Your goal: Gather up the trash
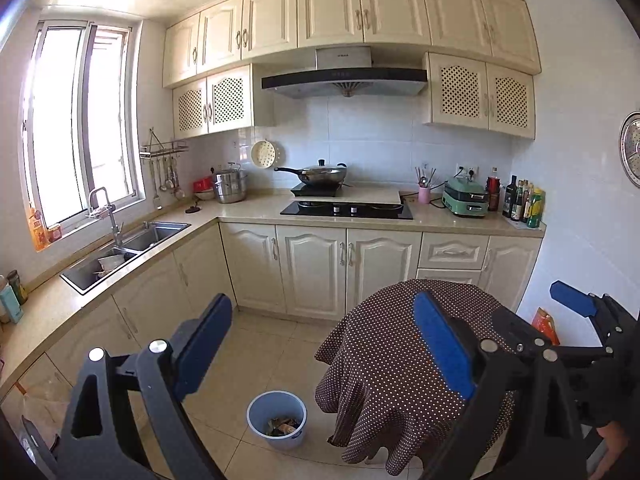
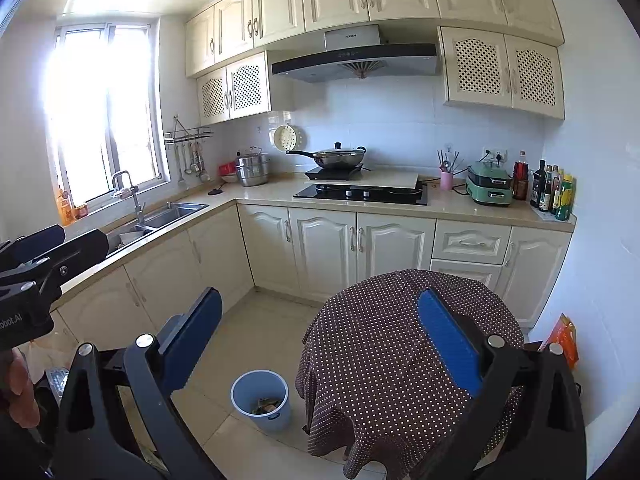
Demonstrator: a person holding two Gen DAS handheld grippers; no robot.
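Looking through the left wrist view first: the left gripper (image 1: 324, 344) has its jaws spread wide with nothing between them, blue pads framing the lower part of the frame. The right gripper (image 1: 576, 300) pokes in at the right edge, mostly cut off, so only one blue pad shows well. The blue bin (image 1: 277, 420) sits on the tiled floor at the bottom centre, just left of the round desk with its brown dotted cloth (image 1: 400, 340). There's trash (image 1: 284, 426) in the bin, but it's too small to say what it is. An orange bag (image 1: 545, 324) peeks out behind the right jaw, partly hidden.

Right wrist view: the right gripper (image 2: 320, 340) is released too, jaws wide, nothing held. The left gripper (image 2: 44, 256) cuts in at the left edge, with part of a hand (image 2: 20, 384) below it. Same bin (image 2: 260, 398) lower centre, beside the cloth (image 2: 380, 340). The sink (image 2: 176, 212) at mid-left is half hidden, and the window glare washes out that side.
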